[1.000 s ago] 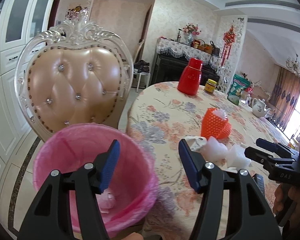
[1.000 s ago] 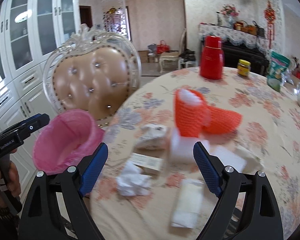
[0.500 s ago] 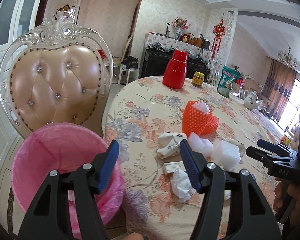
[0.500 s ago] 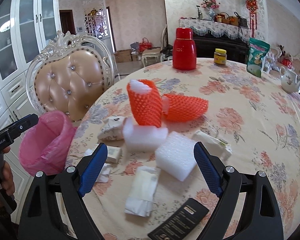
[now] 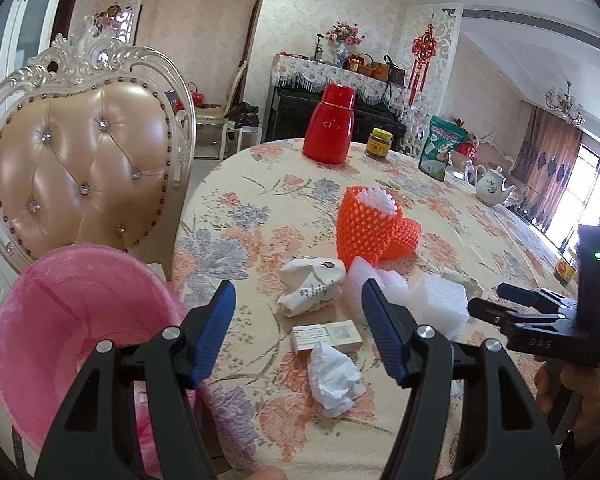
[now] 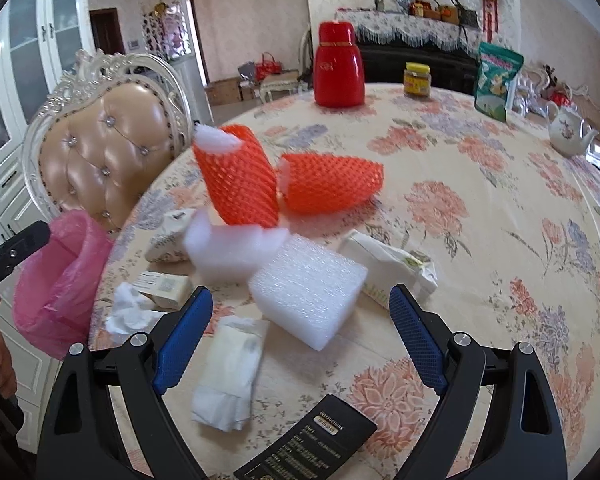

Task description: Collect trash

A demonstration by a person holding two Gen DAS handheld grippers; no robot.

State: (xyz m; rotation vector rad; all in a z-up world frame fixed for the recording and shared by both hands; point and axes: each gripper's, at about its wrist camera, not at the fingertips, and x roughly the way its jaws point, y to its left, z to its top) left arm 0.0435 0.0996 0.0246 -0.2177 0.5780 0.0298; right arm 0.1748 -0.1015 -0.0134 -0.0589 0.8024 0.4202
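Note:
Trash lies near the table's edge: a crumpled tissue (image 5: 334,376), a small carton (image 5: 326,334), a crumpled white bag (image 5: 312,286), two orange foam nets (image 6: 236,180), a white foam block (image 6: 308,288), a folded white wrapper (image 6: 230,368) and a black card (image 6: 312,444). A pink-lined bin (image 5: 80,320) stands off the table's left edge, in front of the chair. My left gripper (image 5: 296,296) hangs open and empty above the table edge, with the carton and bag beyond its tips. My right gripper (image 6: 300,296) is open just short of the foam block, touching nothing.
A tufted chair (image 5: 80,168) stands behind the bin. Farther back on the floral tablecloth (image 6: 480,208) are a red flask (image 5: 330,124), a jar (image 5: 379,143), a green bag (image 5: 440,152) and a teapot (image 5: 492,186). A hand holds each gripper's handle.
My left gripper swung right, from over the bin to the table edge, and its jaws widened slightly. My right gripper moved lower and closer to the foam block.

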